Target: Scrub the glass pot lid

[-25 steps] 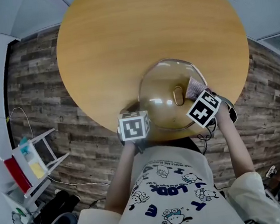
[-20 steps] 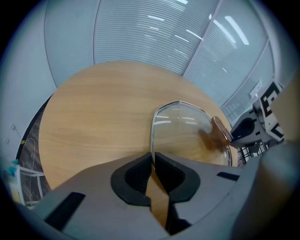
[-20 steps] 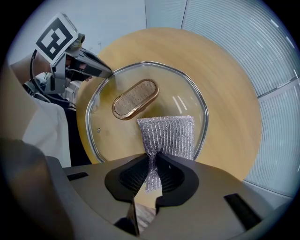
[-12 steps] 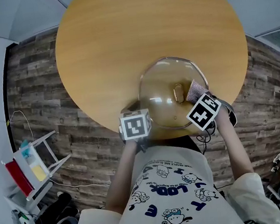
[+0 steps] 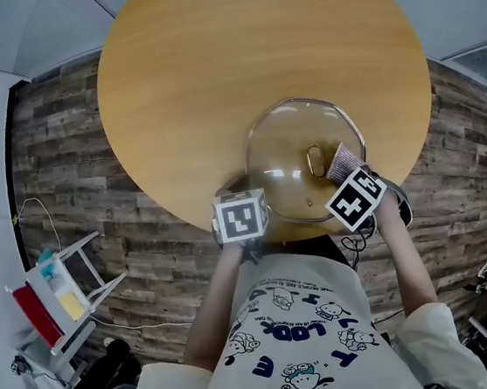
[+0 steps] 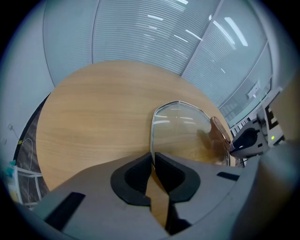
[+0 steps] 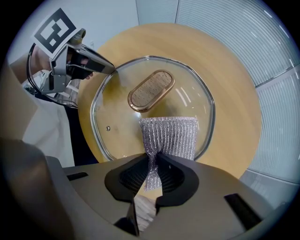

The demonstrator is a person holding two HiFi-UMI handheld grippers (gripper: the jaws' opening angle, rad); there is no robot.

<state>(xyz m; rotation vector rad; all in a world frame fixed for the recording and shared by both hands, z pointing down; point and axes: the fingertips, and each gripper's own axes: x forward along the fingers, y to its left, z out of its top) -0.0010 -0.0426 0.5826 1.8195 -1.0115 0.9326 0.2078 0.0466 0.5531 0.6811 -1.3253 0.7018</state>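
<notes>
- The glass pot lid (image 5: pixel 286 184) lies dome-up on the round wooden table (image 5: pixel 237 67), close to the edge nearest the person, with part of its rim reaching out to that edge.
- An oval, cork-topped handle (image 7: pixel 151 90) with a metal ring round it sits at the middle of the lid. A small steam vent (image 7: pixel 108 128) shows in the glass off to one side.
- The left gripper (image 6: pixel 153 159) has its jaws drawn nearly together on the lid's metal rim, which runs straight into the thin gap between them (the right gripper view shows the same tips at the lid's edge).
- The right gripper (image 7: pixel 153 161) has its jaws pinched on one end of a silver mesh scouring cloth (image 7: pixel 171 136), and the gathered fabric is squeezed narrow between the pads.
- The free part of the cloth spreads flat on the glass, between the handle and the rim nearest the right gripper. Its far edge lies just beside the handle.
- In the head view the two grippers' marker cubes stand on either side of the lid's near rim, the left at the table edge and the right over the lid's right side.
- The floor below the table is dark wood plank (image 5: pixel 62 150).
</notes>
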